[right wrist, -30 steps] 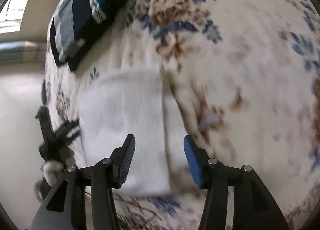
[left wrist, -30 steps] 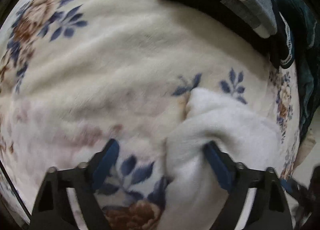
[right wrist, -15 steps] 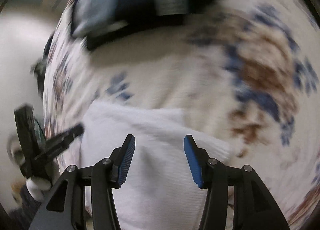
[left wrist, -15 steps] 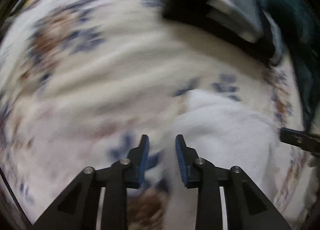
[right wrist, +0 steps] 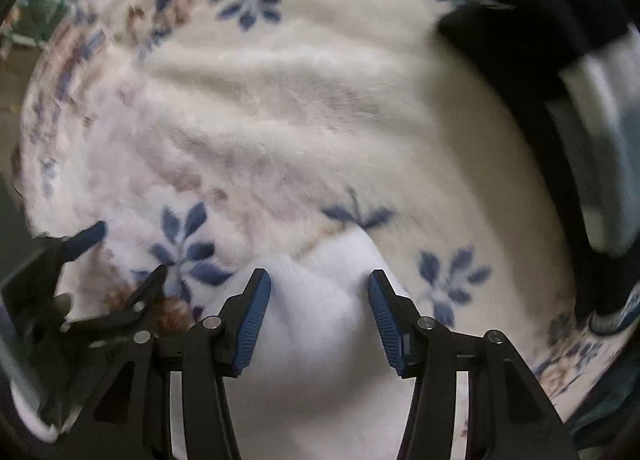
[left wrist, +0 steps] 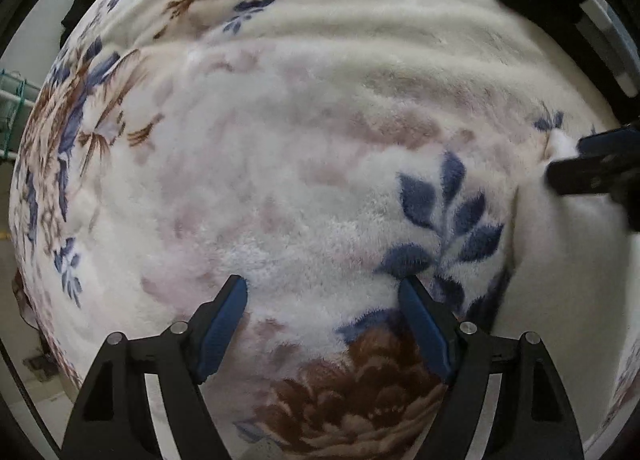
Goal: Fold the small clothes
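- Left wrist view: the left tool (left wrist: 322, 320) is pointing down at the floral blanket (left wrist: 304, 132) with its blue pads (left wrist: 224, 320) standing wide apart; its jaws have just been opening, and nothing but bare blanket is lying between them.
- In the same view the white garment (left wrist: 560, 280) is lying off to the right of this tool, outside its right pad, with its left edge running roughly up and down the picture. The right tool (left wrist: 592, 168) is reaching in at the garment's upper end, so the left tool is standing beside the cloth rather than over it.
- Right wrist view: the right tool (right wrist: 320, 316) is hovering directly over the white garment (right wrist: 324, 332), its pads half apart and, as far as I can tell, not pressing the cloth.
- The garment's rounded end is poking up between the pads, and its long axis is running from there down towards the camera.
- The left tool (right wrist: 120, 252) is showing at the left edge, over blanket just beside the cloth.
- A dark striped pile of clothes (right wrist: 568, 100) is sitting well apart at the upper right.
- In my judgement the right tool is the nearer one for the next grasp.
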### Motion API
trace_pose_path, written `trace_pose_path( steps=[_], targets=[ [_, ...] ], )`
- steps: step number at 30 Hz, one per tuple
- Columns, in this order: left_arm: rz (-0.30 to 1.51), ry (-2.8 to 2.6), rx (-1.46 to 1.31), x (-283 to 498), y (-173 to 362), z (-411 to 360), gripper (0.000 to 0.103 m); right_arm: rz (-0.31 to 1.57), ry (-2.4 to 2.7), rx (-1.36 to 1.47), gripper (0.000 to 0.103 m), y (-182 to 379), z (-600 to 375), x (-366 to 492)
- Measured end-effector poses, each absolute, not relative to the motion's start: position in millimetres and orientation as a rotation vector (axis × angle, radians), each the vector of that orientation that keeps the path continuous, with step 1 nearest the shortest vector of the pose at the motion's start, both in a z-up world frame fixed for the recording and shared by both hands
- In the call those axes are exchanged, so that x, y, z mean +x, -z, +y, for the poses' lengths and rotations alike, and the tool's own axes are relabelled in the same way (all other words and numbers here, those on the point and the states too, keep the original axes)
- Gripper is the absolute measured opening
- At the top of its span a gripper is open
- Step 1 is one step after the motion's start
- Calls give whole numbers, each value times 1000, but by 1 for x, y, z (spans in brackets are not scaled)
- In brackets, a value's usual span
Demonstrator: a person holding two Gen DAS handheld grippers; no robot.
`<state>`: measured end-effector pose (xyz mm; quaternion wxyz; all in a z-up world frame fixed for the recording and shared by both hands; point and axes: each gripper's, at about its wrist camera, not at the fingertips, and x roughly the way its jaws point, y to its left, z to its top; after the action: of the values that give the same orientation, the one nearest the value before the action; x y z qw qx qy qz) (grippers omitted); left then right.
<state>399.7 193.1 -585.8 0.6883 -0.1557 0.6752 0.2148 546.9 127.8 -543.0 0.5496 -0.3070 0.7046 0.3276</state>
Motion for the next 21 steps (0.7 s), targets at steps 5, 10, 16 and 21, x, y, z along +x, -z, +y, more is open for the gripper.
trace_pose_path(
  steps=[5, 10, 16, 21],
  targets=[
    [1497, -464, -396, 395, 588, 201, 77, 1584, -794, -869, 2, 541, 143, 534],
    [1495, -425, -416, 384, 584, 214, 77, 1437, -717, -773, 1, 503, 133, 544],
    [1494, -325, -445, 382, 568, 220, 77, 1527, -512, -444, 0, 499, 78, 620],
    [1461, -99, -566, 397, 557, 208, 77, 1756, -521, -11, 12, 507, 4, 642]
  ],
)
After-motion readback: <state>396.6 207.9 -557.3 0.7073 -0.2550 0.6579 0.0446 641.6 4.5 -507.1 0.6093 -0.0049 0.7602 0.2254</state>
